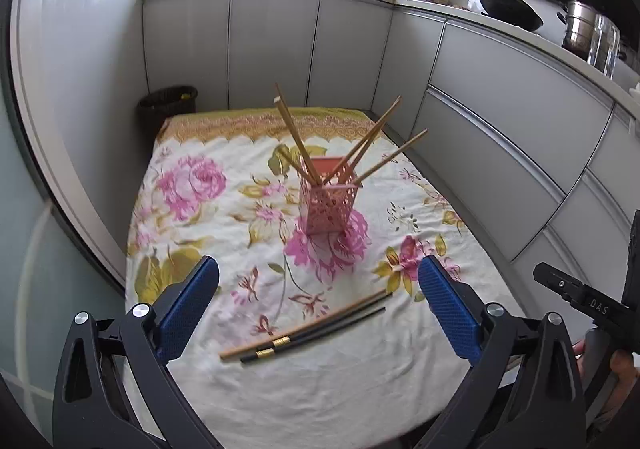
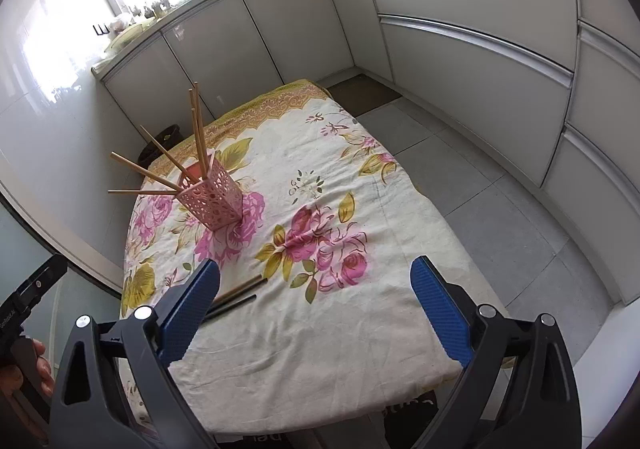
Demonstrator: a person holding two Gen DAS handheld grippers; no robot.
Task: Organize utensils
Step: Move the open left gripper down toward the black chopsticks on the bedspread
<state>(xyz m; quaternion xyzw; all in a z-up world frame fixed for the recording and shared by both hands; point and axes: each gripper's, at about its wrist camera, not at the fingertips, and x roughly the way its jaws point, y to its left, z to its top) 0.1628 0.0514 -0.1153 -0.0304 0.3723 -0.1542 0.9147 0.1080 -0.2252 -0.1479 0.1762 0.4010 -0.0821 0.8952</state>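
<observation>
While several tan wooden chopsticks (image 1: 298,141) already stand fanned out in the pink perforated square holder (image 1: 325,205) mid-table, two stragglers are left on the floral tablecloth (image 1: 320,389). Left gripper (image 1: 318,307) first: jaws spread wide, nothing btwn the blue pads (image 1: 188,309), hovering right over the loose pair, one tan chopstick (image 1: 296,329) and one black chopstick with a gold band (image 1: 316,337), lying side by side near the front edge. Over to the right gripper (image 2: 316,309): also wide open, empty, just beside those sticks. Looks mostly done, approx two pieces to go.
</observation>
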